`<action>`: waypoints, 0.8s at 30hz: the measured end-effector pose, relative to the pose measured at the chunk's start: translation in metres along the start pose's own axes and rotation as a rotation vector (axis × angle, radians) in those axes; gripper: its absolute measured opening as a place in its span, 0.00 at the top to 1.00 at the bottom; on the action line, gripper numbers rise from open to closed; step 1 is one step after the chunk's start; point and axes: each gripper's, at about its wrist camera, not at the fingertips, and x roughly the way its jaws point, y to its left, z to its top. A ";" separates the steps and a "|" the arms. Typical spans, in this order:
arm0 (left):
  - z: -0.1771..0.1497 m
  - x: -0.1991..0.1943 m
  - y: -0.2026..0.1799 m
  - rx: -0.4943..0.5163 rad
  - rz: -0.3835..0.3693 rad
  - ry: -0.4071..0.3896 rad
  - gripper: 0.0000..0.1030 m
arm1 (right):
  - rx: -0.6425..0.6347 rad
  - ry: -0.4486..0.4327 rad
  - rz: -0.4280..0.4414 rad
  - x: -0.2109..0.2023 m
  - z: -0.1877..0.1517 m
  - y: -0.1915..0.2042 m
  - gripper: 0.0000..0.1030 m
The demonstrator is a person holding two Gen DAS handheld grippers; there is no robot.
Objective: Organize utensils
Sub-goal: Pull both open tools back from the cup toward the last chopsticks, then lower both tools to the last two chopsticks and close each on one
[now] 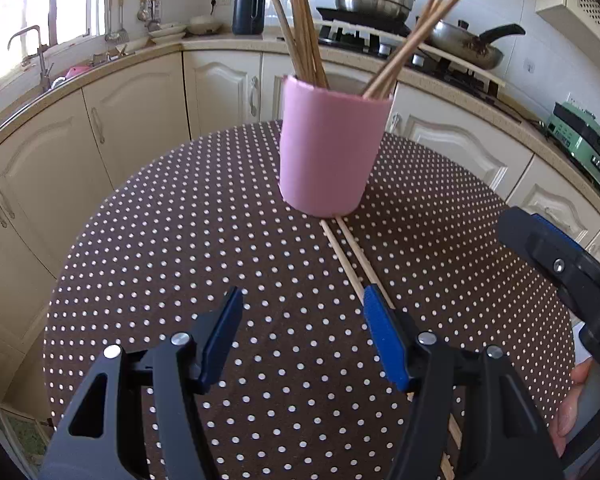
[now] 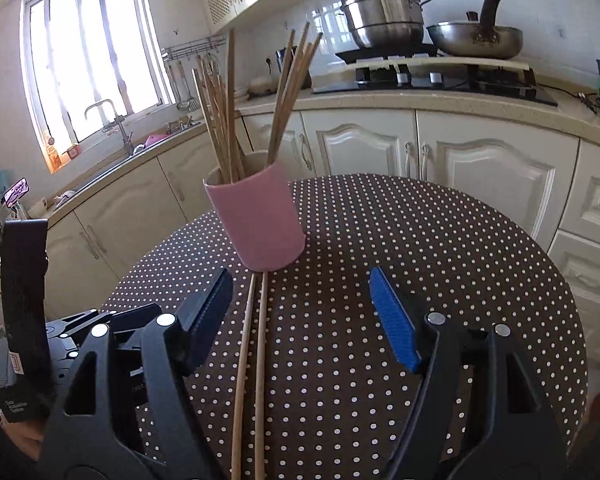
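The left gripper (image 1: 302,300) has its jaws apart, with nothing between them. Two loose chopsticks (image 1: 350,254) lie on the dotted table (image 1: 180,240), passing under its right finger. The right gripper (image 2: 302,290) is also apart and empty; the same chopsticks lie just inside its left finger. Beyond both tools the pink cup (image 1: 332,148) stands upright, full of chopsticks, touching the far ends of the pair.

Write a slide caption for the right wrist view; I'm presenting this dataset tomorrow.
Open right gripper above two loose chopsticks lying before a pink cup of chopsticks on a polka-dot table.
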 end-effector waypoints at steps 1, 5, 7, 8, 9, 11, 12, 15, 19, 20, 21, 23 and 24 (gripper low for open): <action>-0.001 0.006 -0.003 0.004 -0.002 0.021 0.40 | 0.006 0.009 -0.002 0.002 -0.002 -0.002 0.32; -0.005 0.020 -0.015 0.040 0.023 0.068 0.40 | 0.029 0.051 0.000 0.011 -0.007 -0.012 0.32; -0.004 0.026 -0.020 0.053 0.031 0.088 0.40 | 0.033 0.064 0.003 0.013 -0.009 -0.015 0.32; -0.004 0.027 -0.023 0.056 0.032 0.094 0.40 | 0.036 0.067 0.004 0.014 -0.009 -0.016 0.32; -0.005 0.027 -0.027 0.068 0.033 0.093 0.40 | 0.038 0.070 0.006 0.016 -0.010 -0.017 0.32; -0.003 0.030 -0.034 0.095 0.046 0.093 0.40 | 0.043 0.076 0.012 0.018 -0.011 -0.019 0.32; -0.003 0.030 -0.038 0.103 0.053 0.097 0.40 | 0.045 0.078 0.012 0.019 -0.012 -0.019 0.32; -0.002 0.034 -0.044 0.123 0.069 0.107 0.39 | 0.047 0.084 0.019 0.021 -0.012 -0.020 0.32; 0.001 0.037 -0.050 0.111 0.075 0.133 0.39 | 0.047 0.089 0.021 0.022 -0.011 -0.021 0.32; 0.001 0.038 -0.052 0.116 0.074 0.131 0.39 | 0.047 0.092 0.021 0.023 -0.011 -0.021 0.32; 0.001 0.038 -0.052 0.118 0.070 0.131 0.39 | 0.046 0.093 0.020 0.023 -0.011 -0.021 0.32; 0.001 0.037 -0.050 0.121 0.061 0.132 0.42 | 0.044 0.100 0.020 0.023 -0.010 -0.022 0.32; 0.001 0.036 -0.049 0.127 0.056 0.131 0.48 | 0.043 0.104 0.021 0.023 -0.009 -0.022 0.32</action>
